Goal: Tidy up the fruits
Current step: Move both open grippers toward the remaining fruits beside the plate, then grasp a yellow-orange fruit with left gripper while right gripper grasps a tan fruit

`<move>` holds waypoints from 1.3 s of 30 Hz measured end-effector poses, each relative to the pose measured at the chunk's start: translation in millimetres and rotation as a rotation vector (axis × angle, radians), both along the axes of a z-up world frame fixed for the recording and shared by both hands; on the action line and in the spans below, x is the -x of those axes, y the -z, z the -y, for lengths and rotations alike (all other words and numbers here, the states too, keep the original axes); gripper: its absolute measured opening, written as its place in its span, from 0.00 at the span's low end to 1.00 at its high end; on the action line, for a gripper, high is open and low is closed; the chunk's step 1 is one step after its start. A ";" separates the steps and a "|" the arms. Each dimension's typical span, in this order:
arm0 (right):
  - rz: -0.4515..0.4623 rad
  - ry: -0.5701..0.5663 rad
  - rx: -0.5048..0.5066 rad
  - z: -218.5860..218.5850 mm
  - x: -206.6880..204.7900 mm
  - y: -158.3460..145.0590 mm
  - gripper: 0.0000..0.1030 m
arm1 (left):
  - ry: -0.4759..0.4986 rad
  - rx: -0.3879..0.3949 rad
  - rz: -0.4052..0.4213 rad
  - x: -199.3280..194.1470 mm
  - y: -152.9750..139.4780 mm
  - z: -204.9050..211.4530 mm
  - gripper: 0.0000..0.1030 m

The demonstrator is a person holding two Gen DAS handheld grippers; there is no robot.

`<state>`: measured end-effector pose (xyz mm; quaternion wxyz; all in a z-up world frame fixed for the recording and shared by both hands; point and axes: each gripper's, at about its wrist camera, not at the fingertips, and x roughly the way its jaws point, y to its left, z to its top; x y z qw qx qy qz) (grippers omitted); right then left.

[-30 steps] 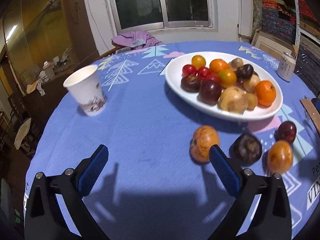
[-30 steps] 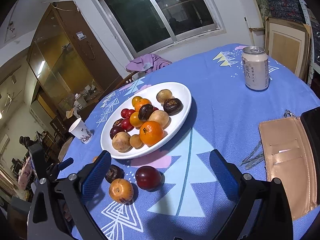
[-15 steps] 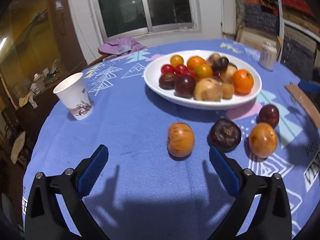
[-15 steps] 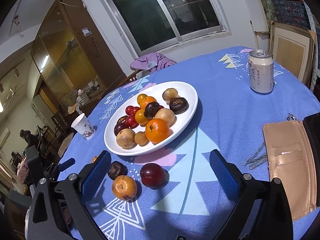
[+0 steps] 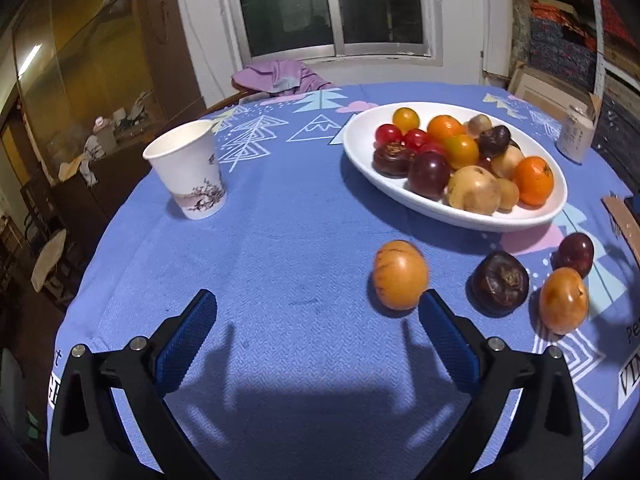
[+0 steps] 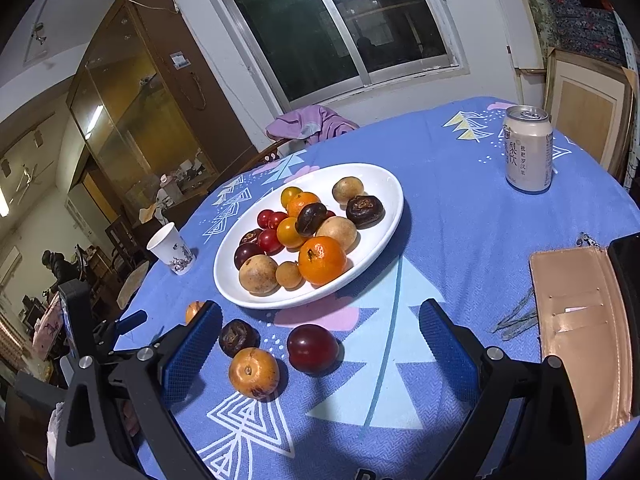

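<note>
A: Since 0.5 s ago the left gripper (image 5: pixel 316 316) swung a bit; the orange fruit (image 5: pixel 400 274) that was centred between its fingers now sits just off the inner tip of the right finger. Jaws are spread wide, nothing inside. Right gripper (image 6: pixel 320 322) is also spread and empty, and it came a little closer to the plate (image 6: pixel 384 184).

B: Where are the loose ones, rel. to the plate?

A: Four, all on the cloth (image 5: pixel 280 240) on the near side of the plate. Orange fruit nearest the left gripper, then the dark wrinkled fruit (image 5: pixel 500 282), a second orange one (image 5: pixel 563 300) and the plum (image 5: pixel 576 249) close under the plate rim.

B: So the step is picking the orange fruit, I think?

A: Probably, yes. I would re-centre first, so the fruit lies between both pads, then go low and close slowly at its widest part. It is round and smooth w/ glossy skin, so it can roll away or squeeze out if only one pad touches. Blue pads (image 5: pixel 186 336) look ribbed, which helps.

B: And the placing?

A: Plate is white, glazed, shallow and oval, already heaped. Set it in a free spot near the rim, not on top. Cloth is woven and soft, so it gives some friction.
</note>
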<state>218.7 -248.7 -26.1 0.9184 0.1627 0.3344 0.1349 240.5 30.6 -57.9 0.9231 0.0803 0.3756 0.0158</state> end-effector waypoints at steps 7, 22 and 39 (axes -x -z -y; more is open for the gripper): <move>0.025 -0.074 0.054 -17.8 4.9 -1.2 0.97 | 0.063 -0.026 0.008 0.4 0.0 10.8 0.96; 0.006 -0.298 0.316 -98.0 17.9 32.2 0.65 | 0.081 0.164 -0.067 -18.9 7.3 -6.0 0.91; -0.063 -0.303 0.299 -109.7 1.3 42.3 0.51 | 0.127 0.166 -0.152 -29.8 20.2 6.3 0.64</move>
